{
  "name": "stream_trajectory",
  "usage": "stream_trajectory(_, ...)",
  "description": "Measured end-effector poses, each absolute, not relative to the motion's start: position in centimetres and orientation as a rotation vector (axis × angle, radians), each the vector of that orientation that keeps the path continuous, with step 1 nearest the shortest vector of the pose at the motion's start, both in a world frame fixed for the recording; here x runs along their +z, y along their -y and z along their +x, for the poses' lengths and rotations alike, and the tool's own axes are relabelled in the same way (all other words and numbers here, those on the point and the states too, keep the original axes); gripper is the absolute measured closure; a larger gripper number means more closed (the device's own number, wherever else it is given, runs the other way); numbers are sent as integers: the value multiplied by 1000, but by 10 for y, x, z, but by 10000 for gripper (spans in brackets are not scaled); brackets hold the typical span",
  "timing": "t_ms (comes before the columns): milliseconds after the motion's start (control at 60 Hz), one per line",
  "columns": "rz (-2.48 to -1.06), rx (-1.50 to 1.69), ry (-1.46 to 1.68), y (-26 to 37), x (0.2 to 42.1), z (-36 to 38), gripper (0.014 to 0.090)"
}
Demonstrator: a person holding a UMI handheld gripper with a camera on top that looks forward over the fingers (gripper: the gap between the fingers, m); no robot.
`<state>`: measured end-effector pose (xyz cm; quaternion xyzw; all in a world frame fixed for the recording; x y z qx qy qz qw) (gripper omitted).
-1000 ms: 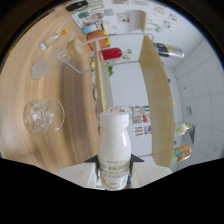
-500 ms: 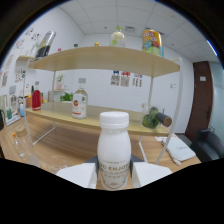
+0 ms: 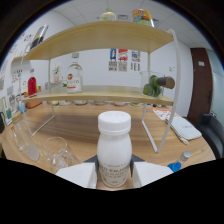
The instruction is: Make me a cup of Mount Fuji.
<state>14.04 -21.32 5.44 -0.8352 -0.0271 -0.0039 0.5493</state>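
The gripper (image 3: 114, 176), low in the frame's centre, pinches a white milk bottle (image 3: 114, 150) upright between both fingers. Behind it a wooden shelf (image 3: 100, 95) stands on the table (image 3: 155, 132); a clear glass (image 3: 57, 152) sits at lower left.

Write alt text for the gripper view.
A white bottle with a white cap is clamped upright in the gripper. Beyond it, a two-tier wooden shelf stands on a wooden table, an empty glass lying beside the gripper.
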Motion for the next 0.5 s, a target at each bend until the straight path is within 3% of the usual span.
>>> stream_trajectory(217, -2039, -4, -20, 225, 49, 146, 526)
stream_trajectory(350, -2092, -52, -49, 237, 58, 150, 182)
stream_trajectory(500, -2107, -129, -78, 260, 88, 148, 196)
